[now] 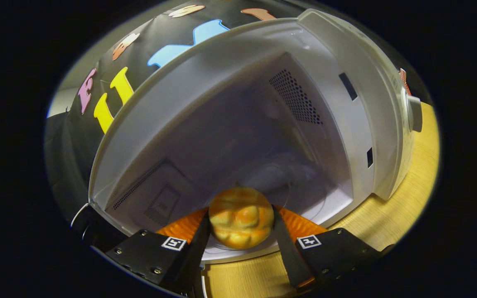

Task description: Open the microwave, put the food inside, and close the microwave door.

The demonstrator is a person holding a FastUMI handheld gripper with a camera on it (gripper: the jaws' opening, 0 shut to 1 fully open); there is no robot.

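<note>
A round golden bread bun (241, 217) sits between my two fingers, and my gripper (241, 223) is shut on it, one finger pressing each side. The bun hangs at the front sill of the white microwave (379, 124), whose cavity (238, 140) gapes wide right ahead of me. Inside, the glass turntable (304, 194) lies just beyond the bun. A perforated vent patch (296, 97) marks the right inner wall, and another vent panel (155, 198) the left wall. The whole view is tilted. The door is hidden off to the left.
The microwave stands on a light wooden tabletop (404, 207), which also shows below my fingers. A control knob (415, 114) juts from the microwave's right front panel. Two dark latch slots (348, 86) sit on the front frame. A black cloth wall rises behind.
</note>
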